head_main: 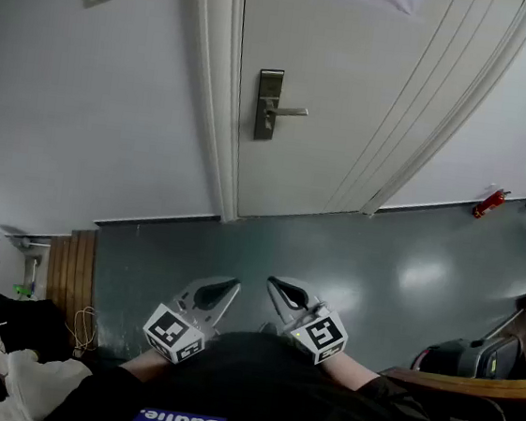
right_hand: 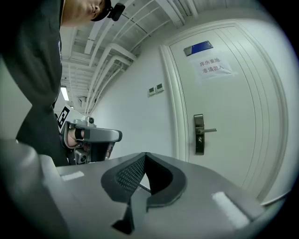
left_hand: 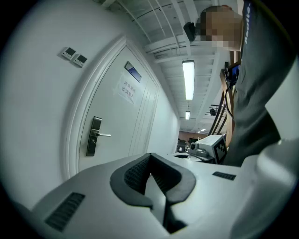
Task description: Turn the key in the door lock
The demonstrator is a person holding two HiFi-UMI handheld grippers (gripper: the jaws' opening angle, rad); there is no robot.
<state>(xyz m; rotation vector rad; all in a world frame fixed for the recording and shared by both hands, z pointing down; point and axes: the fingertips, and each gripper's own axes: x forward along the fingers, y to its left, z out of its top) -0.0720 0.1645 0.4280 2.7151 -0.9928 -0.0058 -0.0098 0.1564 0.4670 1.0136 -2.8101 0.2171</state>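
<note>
- Black-padded left gripper (head_main: 232, 286) and right gripper (head_main: 273, 283) rest near the person's body, jaws pressed together on nothing, probably because the approach is not begun.
- Door lock (head_main: 268, 105) stands well apart, across the floor (head_main: 352, 253); no key is visible.

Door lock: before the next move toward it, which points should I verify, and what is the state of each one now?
1. Door closed: ok.
2. Lock plate and lever handle in view, handle level: ok.
3. Key in the lock: cannot tell, too small to see.
4. Key held in a tool: not ok; left tool and right tool are shut and empty.
5. Tools close to the lock: not ok; both are far from the door, near the person's body.
</note>
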